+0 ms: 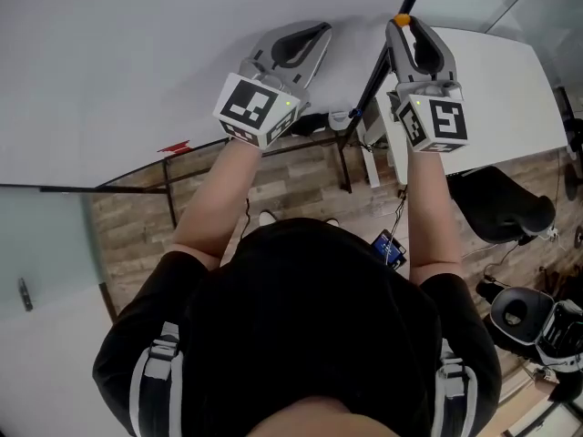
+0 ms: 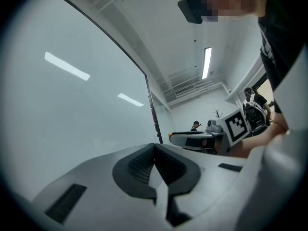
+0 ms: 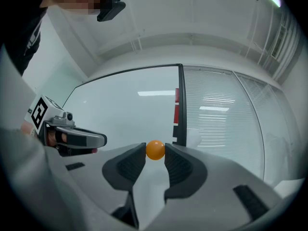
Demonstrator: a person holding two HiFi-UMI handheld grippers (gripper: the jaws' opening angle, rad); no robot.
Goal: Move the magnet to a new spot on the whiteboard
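A small round orange magnet (image 3: 155,149) sits pinched between the tips of my right gripper (image 3: 155,153), which is shut on it. In the head view the magnet (image 1: 402,19) shows at the tip of the right gripper (image 1: 403,25), close against the right end of the whiteboard (image 1: 137,62). The whiteboard (image 3: 125,114) and its dark frame edge (image 3: 180,105) lie just beyond the magnet. My left gripper (image 1: 321,33) is held up beside it at the left, shut and empty (image 2: 154,146). From the left gripper view the right gripper (image 2: 197,138) shows side-on.
Red strips (image 3: 176,107) sit by the board's frame edge. The whiteboard's black stand (image 1: 346,162) rises from the wooden floor below. A white table (image 1: 501,89) and a black chair (image 1: 501,203) stand at the right. A person (image 2: 195,125) stands far off in the room.
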